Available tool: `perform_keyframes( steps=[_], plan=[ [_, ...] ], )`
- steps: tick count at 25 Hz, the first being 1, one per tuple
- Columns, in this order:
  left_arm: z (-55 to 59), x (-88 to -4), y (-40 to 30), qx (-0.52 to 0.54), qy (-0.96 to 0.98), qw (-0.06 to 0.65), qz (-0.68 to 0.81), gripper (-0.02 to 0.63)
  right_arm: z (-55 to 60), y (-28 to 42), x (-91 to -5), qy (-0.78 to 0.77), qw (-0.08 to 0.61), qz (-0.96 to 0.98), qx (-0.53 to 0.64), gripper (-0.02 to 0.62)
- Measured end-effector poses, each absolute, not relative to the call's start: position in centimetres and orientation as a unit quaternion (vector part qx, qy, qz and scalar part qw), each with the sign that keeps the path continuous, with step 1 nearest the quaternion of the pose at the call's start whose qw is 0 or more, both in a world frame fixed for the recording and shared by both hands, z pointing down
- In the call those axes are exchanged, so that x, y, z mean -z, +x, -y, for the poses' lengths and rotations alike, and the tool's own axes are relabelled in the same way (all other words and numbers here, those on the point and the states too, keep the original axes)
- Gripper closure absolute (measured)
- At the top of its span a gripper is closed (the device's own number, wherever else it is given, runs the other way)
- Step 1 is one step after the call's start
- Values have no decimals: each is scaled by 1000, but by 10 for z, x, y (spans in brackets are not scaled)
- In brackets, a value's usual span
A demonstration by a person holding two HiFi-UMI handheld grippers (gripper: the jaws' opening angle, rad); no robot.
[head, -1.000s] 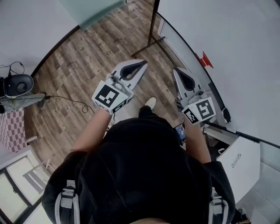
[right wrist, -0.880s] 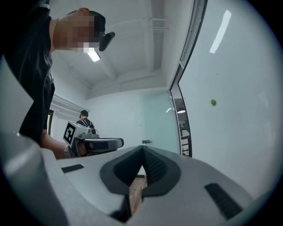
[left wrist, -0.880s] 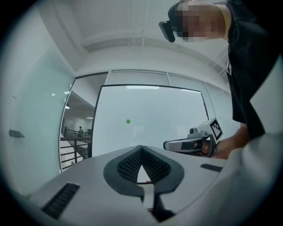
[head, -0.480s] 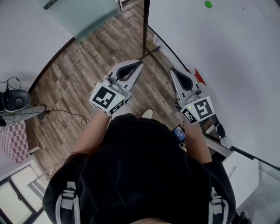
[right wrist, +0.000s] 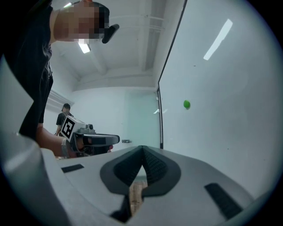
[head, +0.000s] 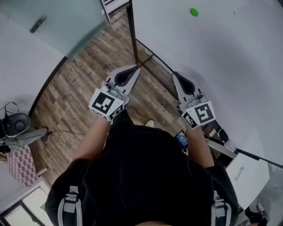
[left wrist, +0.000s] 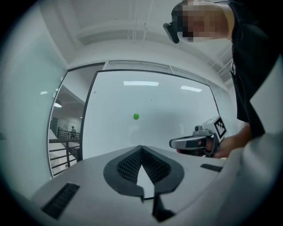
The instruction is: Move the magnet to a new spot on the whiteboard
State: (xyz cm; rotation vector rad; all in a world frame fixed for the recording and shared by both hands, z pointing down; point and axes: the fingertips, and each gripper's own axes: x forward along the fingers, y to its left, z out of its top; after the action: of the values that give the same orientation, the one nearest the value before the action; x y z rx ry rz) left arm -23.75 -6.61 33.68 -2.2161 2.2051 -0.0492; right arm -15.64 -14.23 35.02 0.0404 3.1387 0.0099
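Observation:
A small green magnet (head: 193, 12) sticks high on the whiteboard (head: 230, 66), alone on its white face. It also shows in the left gripper view as the magnet (left wrist: 135, 116) and in the right gripper view as the magnet (right wrist: 186, 104). My left gripper (head: 137, 68) points toward the board's left edge, jaws shut and empty. My right gripper (head: 176, 75) is level with it, close in front of the board, also shut on nothing. Both are well below and short of the magnet. Each gripper appears in the other's view: right gripper (left wrist: 194, 142), left gripper (right wrist: 93, 140).
The board's dark frame post (head: 132, 31) stands between the grippers and a frosted glass door (head: 57, 26). The floor (head: 79, 84) is wood. A round dark device (head: 15, 124) with cables sits at the left. A white cabinet (head: 243, 170) is at the lower right. A person (right wrist: 64, 115) stands far off.
The head view has swung upward along the board, bringing the green magnet into sight at the top. Both grippers have stayed shut, side by side, shifting slightly toward the board.

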Motion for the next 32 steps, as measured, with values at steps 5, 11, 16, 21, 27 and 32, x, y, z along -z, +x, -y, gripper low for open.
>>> perform_keyframes(
  steps=[5,11,16,21,27,32],
  plan=[
    [106,-336,-278,10,-742,6,-670,604,172,-188,-342,-53,-17,-997,-56,597],
    [157,-325,-329,5,-802,11,-597,604,205,-235,-321,-162,-42,-981,-95,597],
    [185,-315,-365,-3,-845,15,-535,604,228,-263,-298,-265,-48,-956,-118,597],
    [204,-316,-377,-11,-881,11,-473,604,243,-267,-283,-360,-69,-918,-150,597],
    [214,-321,-389,-13,-905,12,-424,604,251,-276,-266,-435,-86,-878,-181,597],
    [218,-324,-395,-14,-917,10,-398,604,261,-277,-250,-485,-89,-847,-196,595]
  ],
)
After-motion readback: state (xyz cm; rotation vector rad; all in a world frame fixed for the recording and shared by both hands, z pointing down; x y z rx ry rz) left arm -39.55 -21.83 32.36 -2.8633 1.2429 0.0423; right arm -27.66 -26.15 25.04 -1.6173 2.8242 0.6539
